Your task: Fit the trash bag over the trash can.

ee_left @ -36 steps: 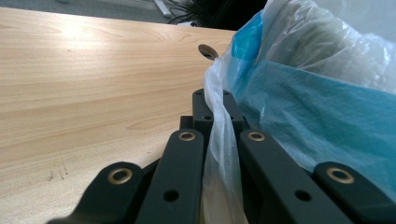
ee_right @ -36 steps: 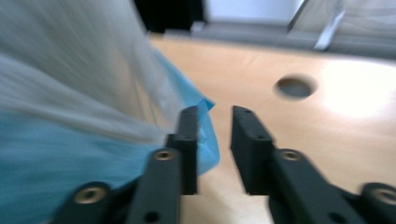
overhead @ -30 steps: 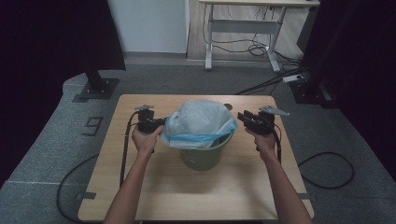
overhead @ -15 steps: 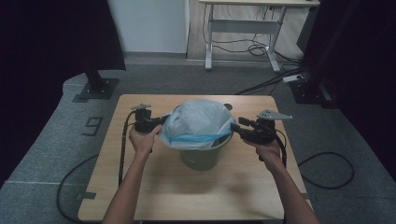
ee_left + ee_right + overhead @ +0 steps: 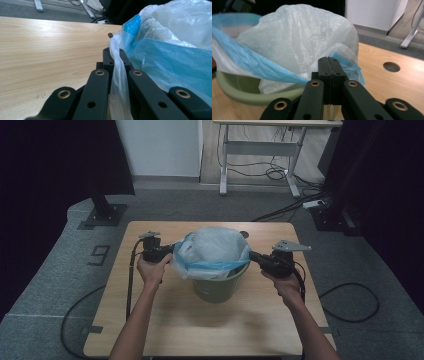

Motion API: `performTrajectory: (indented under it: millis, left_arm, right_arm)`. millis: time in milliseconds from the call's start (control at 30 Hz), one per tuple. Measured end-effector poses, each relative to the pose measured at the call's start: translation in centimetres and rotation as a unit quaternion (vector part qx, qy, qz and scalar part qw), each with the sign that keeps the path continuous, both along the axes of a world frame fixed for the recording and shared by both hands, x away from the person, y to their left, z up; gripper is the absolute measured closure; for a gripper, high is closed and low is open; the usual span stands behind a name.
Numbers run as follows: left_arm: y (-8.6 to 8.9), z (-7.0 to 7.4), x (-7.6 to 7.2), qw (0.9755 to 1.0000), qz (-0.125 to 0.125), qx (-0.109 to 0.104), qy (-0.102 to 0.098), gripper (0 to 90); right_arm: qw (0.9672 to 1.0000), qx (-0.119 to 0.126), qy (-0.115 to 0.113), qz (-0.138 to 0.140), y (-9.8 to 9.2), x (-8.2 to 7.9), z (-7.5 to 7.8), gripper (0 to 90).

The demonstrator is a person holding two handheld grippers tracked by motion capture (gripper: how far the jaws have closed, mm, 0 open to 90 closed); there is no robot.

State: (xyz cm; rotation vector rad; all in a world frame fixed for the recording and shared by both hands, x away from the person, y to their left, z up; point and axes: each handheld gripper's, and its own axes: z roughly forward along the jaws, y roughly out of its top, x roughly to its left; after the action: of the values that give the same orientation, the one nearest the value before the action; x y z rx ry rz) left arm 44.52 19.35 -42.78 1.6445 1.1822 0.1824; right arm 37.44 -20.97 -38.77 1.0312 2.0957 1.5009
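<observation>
A pale green bucket [image 5: 216, 287] stands mid-table with a translucent white bag [image 5: 212, 250] bulging out of it; a blue band runs around the bag. My left gripper [image 5: 170, 251] is shut on the bag's left edge; in the left gripper view the white film [image 5: 117, 75] runs between the jaws of that gripper [image 5: 114, 53]. My right gripper [image 5: 252, 255] has just closed its jaws on the bag's right edge. In the right gripper view, that gripper [image 5: 328, 60] has its jaws pressed together at the bag [image 5: 294, 37] above the bucket rim [image 5: 242, 96].
The wooden table [image 5: 165, 320] has a round hole [image 5: 243, 234] behind the bucket. On the floor are a black stand base [image 5: 102, 212] at the left, a desk frame [image 5: 260, 150] at the back and a looped cable [image 5: 350, 300] at the right.
The right gripper has swung in toward the bag's right edge and its jaws have shut there. The bag's top now looks stretched between both grippers. The left gripper has kept still.
</observation>
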Motion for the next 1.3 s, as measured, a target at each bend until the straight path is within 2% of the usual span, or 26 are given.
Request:
performTrajectory:
  millis: [100, 333, 533, 633, 867, 1100, 1300]
  left_arm:
    - [0.0, 0.0, -0.1, 1.0, -0.002, 0.001, 0.0, 88.8]
    - [0.3, -0.2, -0.2, 1.0, -0.006, 0.0, 0.0, 89.0]
    - [0.2, -0.5, -0.3, 0.9999, -0.014, 0.003, 0.002, 89.1]
    - [0.1, -0.4, -0.4, 0.9999, -0.017, 0.004, 0.002, 89.1]
    - [0.0, -0.8, -0.3, 0.9996, -0.023, 0.012, 0.01, 89.1]
    - [-0.1, -1.6, 0.0, 0.9995, -0.025, 0.009, 0.019, 89.1]
    - [-0.3, -2.1, 0.0, 0.9993, -0.029, 0.009, 0.022, 89.1]
  right_arm:
    - [0.9999, -0.004, -0.008, 0.008, 0.1, -0.5, 0.0, 88.8]
    - [0.9989, 0.033, -0.02, 0.027, -1.2, -3.3, -0.6, 88.8]
    - [0.9978, 0.04, -0.015, 0.05, -2.0, -5.5, -2.4, 88.9]
    - [0.9976, 0.032, -0.012, 0.06, -1.8, -6.0, -3.4, 88.9]
    - [0.9975, 0.017, 0.003, 0.069, -1.2, -5.8, -6.1, 88.9]
    - [0.9982, -0.002, 0.012, 0.059, -0.7, -5.2, -8.7, 88.8]
    - [0.9989, 0.004, 0.009, 0.046, -0.7, -4.9, -10.2, 88.8]
